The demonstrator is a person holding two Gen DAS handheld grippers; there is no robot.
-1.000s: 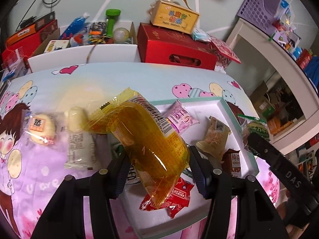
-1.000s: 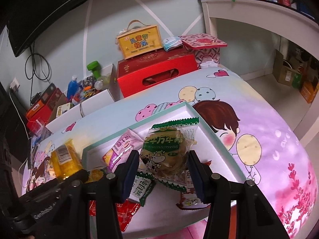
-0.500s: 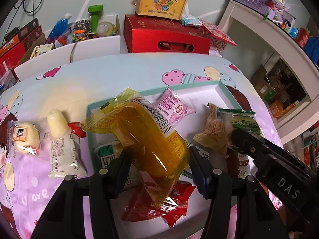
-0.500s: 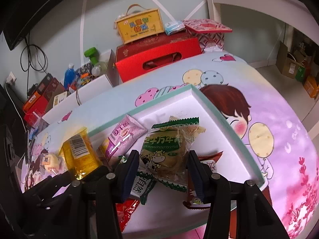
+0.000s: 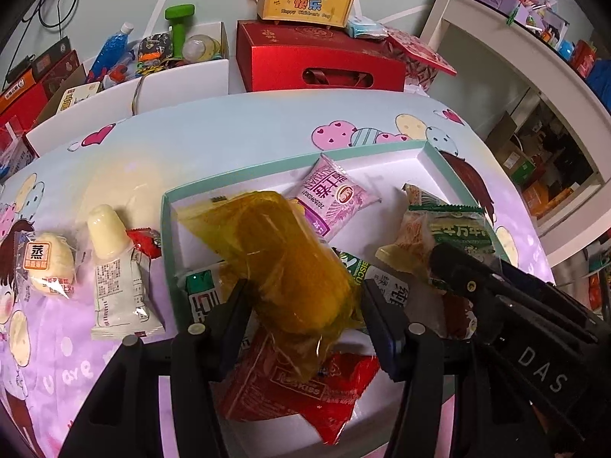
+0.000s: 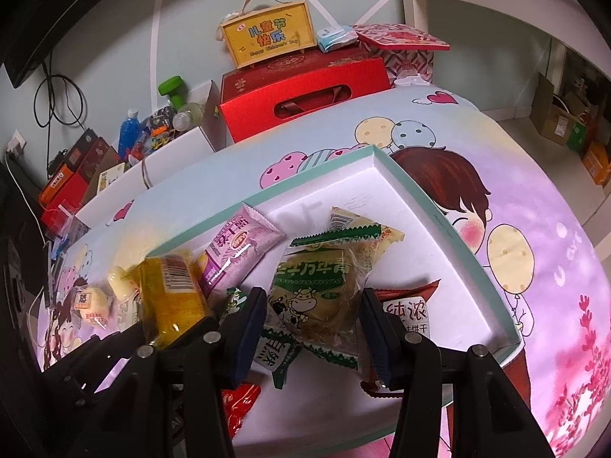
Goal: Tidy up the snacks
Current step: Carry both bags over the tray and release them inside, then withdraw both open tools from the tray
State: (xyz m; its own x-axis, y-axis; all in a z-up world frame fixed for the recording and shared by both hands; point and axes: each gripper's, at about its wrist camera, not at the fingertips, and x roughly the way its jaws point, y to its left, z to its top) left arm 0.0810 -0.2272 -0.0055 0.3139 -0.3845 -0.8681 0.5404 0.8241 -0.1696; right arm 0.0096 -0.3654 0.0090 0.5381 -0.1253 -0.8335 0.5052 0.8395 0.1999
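Left gripper (image 5: 303, 307) clamped on a yellow transparent packet (image 5: 282, 263), pads pressed into both its sides, packet tilted over the near left part of the tray (image 5: 431, 152). Right gripper (image 6: 311, 318) clamped likewise on a green-and-clear cake packet (image 6: 319, 286), held above the tray's middle. Below the yellow packet, a red wrapper (image 5: 301, 389) lying in the tray, with a green-and-white biscuit pack (image 5: 200, 294) just to its left. Farther in, a pink sachet (image 5: 336, 200) flat on the white tray floor, and a pale noodle-like packet (image 6: 366, 229) behind the cake packet. Outside the tray on the cartoon tablecloth (image 5: 229, 133), to the left, a white cone-shaped snack (image 5: 112, 263) and a round bun packet (image 5: 49, 263). Behind the table, a red gift box (image 6: 305, 91) with a yellow carry box (image 6: 269, 36) on top.
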